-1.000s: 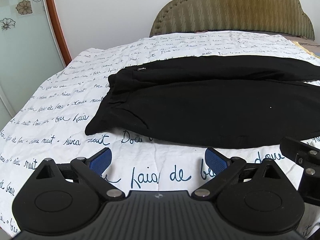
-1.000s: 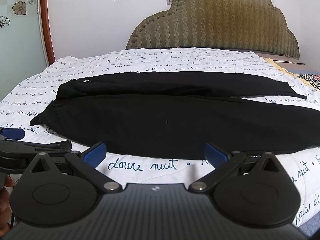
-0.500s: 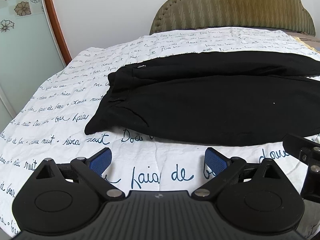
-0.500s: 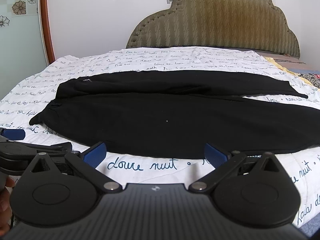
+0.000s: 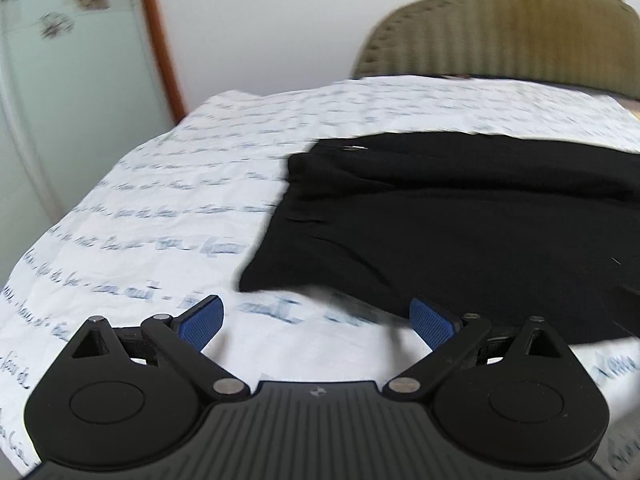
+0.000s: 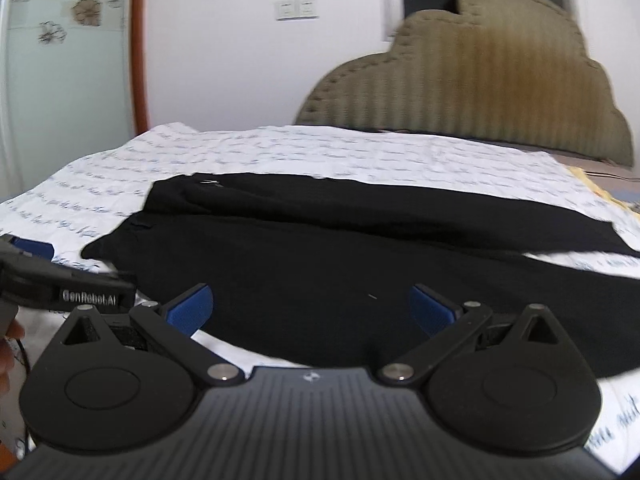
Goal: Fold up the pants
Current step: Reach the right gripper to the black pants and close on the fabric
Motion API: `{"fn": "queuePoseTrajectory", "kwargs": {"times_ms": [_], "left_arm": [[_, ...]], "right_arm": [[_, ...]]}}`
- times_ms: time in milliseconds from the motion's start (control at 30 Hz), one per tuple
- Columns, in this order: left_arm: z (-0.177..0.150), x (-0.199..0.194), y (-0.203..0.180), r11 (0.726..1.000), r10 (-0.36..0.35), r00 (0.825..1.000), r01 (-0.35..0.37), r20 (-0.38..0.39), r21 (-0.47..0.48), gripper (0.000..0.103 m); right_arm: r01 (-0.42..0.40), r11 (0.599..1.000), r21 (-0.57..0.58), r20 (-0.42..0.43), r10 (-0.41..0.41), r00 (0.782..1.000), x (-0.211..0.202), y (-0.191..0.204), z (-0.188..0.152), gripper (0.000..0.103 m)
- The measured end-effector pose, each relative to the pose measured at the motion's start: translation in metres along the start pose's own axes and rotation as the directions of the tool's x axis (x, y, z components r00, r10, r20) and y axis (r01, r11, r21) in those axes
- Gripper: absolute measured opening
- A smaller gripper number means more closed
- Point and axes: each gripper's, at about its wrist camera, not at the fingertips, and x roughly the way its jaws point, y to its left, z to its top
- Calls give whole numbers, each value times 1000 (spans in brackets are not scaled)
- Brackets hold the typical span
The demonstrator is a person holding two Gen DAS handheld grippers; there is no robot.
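Black pants (image 5: 460, 220) lie flat across the bed, waistband to the left, legs running off to the right. They also show in the right wrist view (image 6: 360, 248). My left gripper (image 5: 316, 320) is open and empty, just short of the pants' near waist corner. My right gripper (image 6: 312, 308) is open and empty, over the near edge of the closer leg. The left gripper's black body (image 6: 64, 284) shows at the left edge of the right wrist view. Both views are blurred by motion.
The bed has a white sheet with blue script writing (image 5: 160, 208). An olive padded headboard (image 6: 480, 92) stands at the far side. A glass door with a wooden frame (image 5: 156, 32) is at the left. A yellow cloth edge (image 6: 592, 184) lies at the far right.
Both grippers have moved forward and to the left towards the pants. The pants now fill more of each view. Both stay open and the pants have not moved.
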Motion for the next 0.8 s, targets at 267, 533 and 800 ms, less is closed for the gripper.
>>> {"fn": "queuePoseTrajectory", "kwargs": {"times_ms": [267,533,800], "left_arm": [[13,28,88,964,189,981,-195,-48,-180,100],[11,37,131,939,201,976,-217,-85,-265,100],[14,50,133,960,1,994,-33,-114,-279,100]], "right_arm": [[-107,963,-248,10,113,994,29,65,24,103],[-80,709,-701,53,164,985,62,171,10,96],[-75,589,-805,-8,115,993,104,200,3,36]]}}
